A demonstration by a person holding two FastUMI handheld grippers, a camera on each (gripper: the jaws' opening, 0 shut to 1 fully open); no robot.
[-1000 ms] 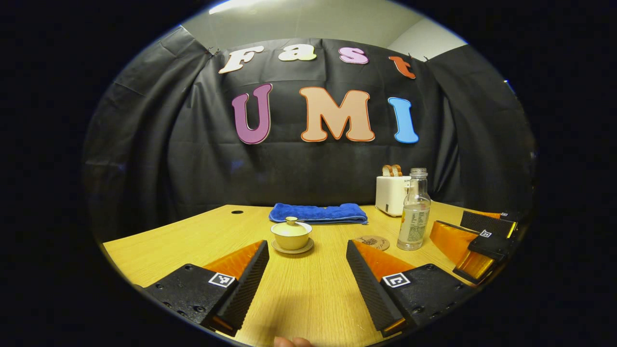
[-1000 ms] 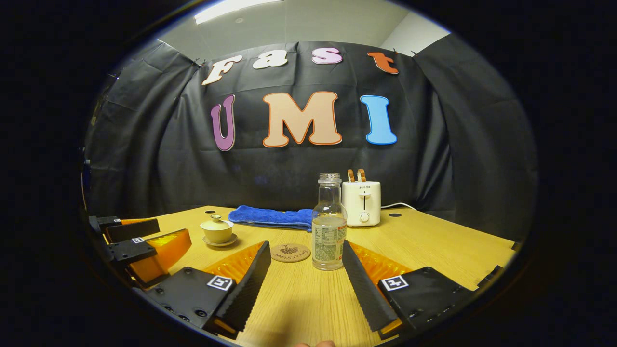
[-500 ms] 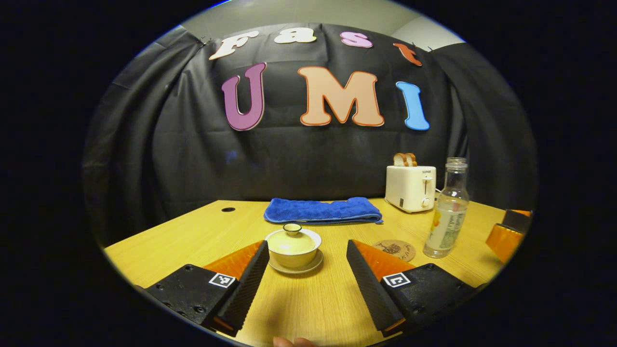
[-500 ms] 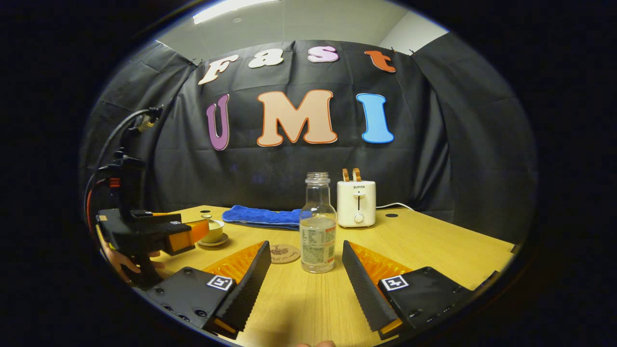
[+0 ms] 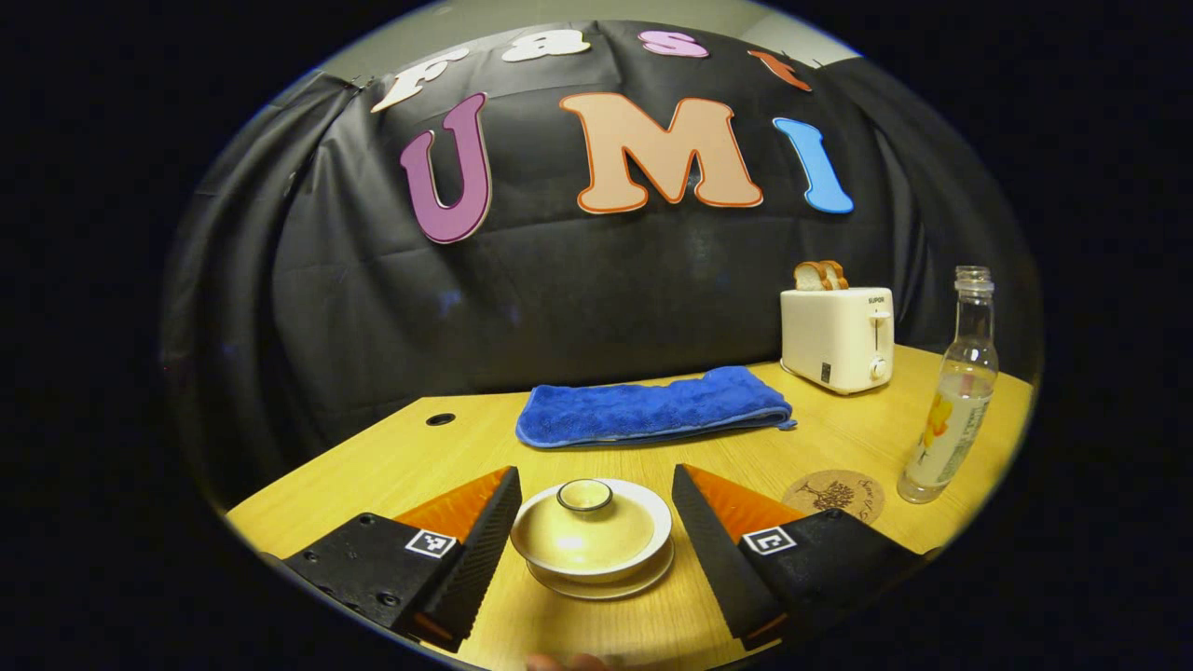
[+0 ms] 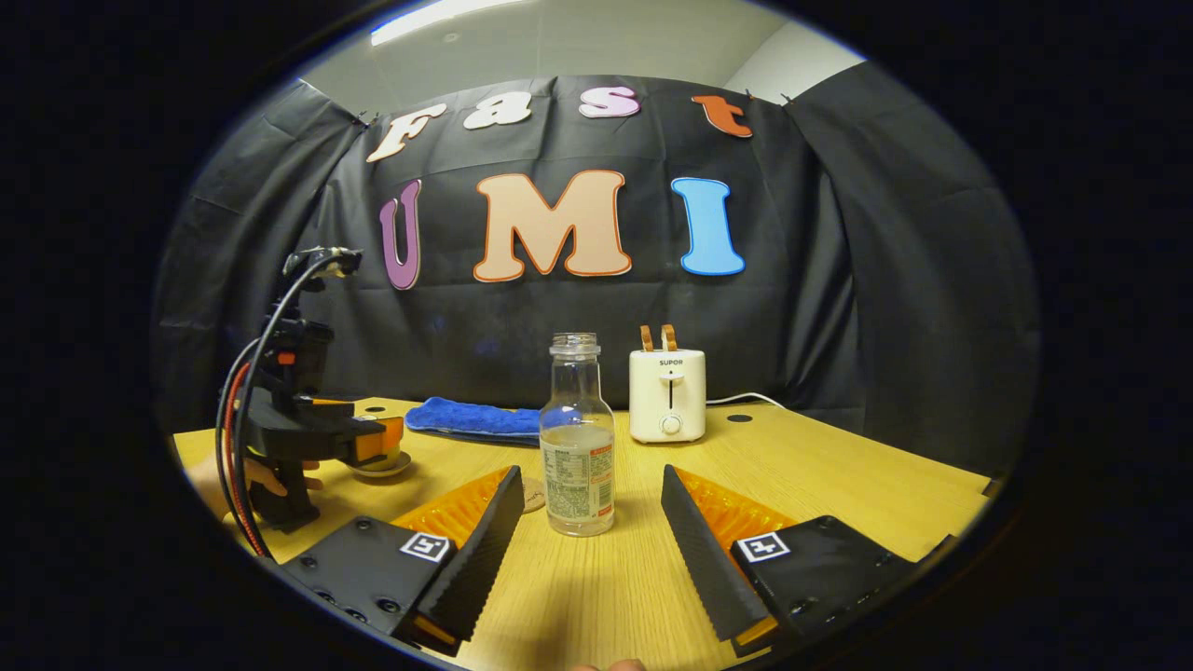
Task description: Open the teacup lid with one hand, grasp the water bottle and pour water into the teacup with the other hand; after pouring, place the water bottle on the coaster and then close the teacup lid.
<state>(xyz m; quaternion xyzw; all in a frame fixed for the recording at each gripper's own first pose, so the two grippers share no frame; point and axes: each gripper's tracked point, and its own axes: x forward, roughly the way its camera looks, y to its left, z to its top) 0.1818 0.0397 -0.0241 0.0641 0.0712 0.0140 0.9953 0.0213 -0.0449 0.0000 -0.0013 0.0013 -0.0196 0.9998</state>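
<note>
A pale lidded teacup (image 5: 591, 533) on its saucer sits between the fingers of my left gripper (image 5: 596, 531), which is open and straddles the cup without touching it. The lid's round knob (image 5: 584, 495) faces up. To the right lie a round cork coaster (image 5: 834, 494) and a clear uncapped water bottle (image 5: 951, 410), partly filled. In the right gripper view the bottle (image 6: 578, 438) stands upright just ahead of my open right gripper (image 6: 587, 531), a little left of its centre. The left gripper (image 6: 373, 440) and the hand holding it show at the far left, covering the teacup (image 6: 380, 462).
A folded blue towel (image 5: 652, 412) lies at the back of the wooden table (image 6: 839, 475). A white toaster (image 5: 839, 337) with bread slices stands at the back right, its cord trailing behind. The table has small round holes near the back edge.
My left gripper has moved forward and tilted down, so the teacup now lies between its fingers. My right gripper has drifted closer to the bottle, which now sits nearer its left finger.
</note>
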